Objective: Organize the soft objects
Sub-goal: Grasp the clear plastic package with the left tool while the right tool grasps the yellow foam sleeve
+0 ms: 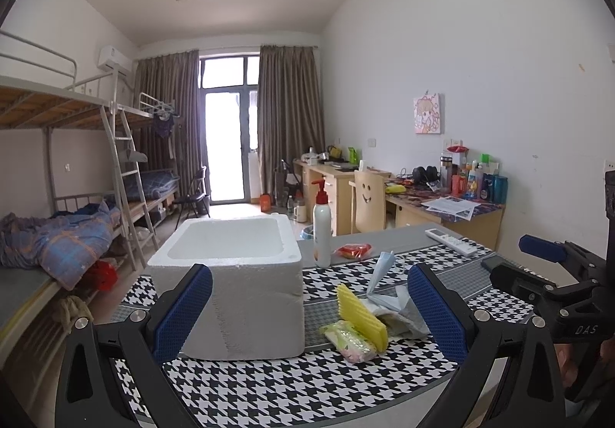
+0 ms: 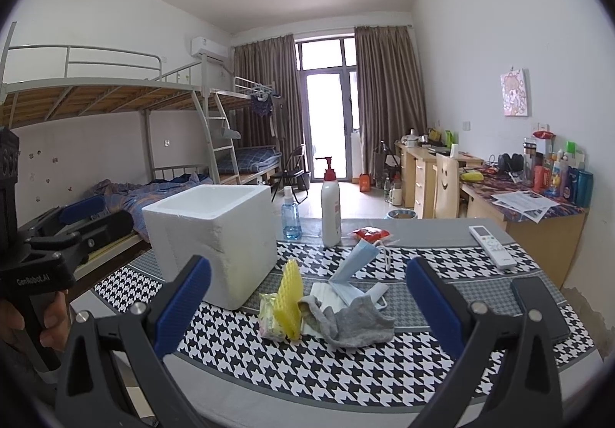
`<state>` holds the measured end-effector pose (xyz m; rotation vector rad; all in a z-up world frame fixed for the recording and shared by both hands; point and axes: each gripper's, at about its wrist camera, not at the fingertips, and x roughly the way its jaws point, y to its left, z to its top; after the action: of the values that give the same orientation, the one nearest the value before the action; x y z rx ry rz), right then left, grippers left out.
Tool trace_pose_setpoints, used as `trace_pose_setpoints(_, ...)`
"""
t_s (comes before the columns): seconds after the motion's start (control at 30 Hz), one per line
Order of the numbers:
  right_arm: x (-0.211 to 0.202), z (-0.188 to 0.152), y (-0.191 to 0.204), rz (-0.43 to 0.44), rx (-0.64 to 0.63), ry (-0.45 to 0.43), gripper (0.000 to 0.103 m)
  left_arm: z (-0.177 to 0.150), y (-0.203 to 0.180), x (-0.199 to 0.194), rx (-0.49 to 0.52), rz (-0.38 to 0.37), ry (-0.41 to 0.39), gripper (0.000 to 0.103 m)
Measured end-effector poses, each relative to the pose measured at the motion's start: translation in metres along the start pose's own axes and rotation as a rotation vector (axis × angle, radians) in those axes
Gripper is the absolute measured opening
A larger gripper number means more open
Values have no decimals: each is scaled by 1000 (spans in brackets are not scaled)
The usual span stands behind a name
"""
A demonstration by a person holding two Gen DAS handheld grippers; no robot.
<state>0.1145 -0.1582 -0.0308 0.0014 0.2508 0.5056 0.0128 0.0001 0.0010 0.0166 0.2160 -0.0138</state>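
Observation:
A pile of soft things lies on the houndstooth table: a yellow ridged sponge [image 2: 291,289] [image 1: 361,312], a wrapped tissue pack [image 2: 271,316] [image 1: 349,341], a grey sock [image 2: 355,318], and blue face masks [image 2: 355,262] [image 1: 382,270]. A white foam box [image 1: 234,274] [image 2: 215,235] stands open-topped left of the pile. My left gripper [image 1: 309,308] is open and empty, above the table's near edge, facing box and pile. My right gripper [image 2: 307,301] is open and empty, facing the pile. Each gripper shows at the other view's edge.
A pump lotion bottle [image 2: 330,205] [image 1: 322,228], a blue spray bottle [image 2: 291,214], a red snack packet [image 2: 371,233] [image 1: 353,250], a white remote [image 2: 492,241] [image 1: 455,241] and a dark phone [image 2: 538,303] are on the table. Bunk beds stand left, desks right.

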Motion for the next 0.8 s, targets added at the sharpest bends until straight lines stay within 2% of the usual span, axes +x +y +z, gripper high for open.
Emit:
trace_pose_setpoints(0.43, 22, -7, -14, -41, 6, 42, 102, -8, -14, 33, 33, -36, 85, 102)
trace_pose_setpoints(0.8, 42, -12, -18, -32, 6, 98, 102, -19, -16, 60, 30, -42, 167, 102)
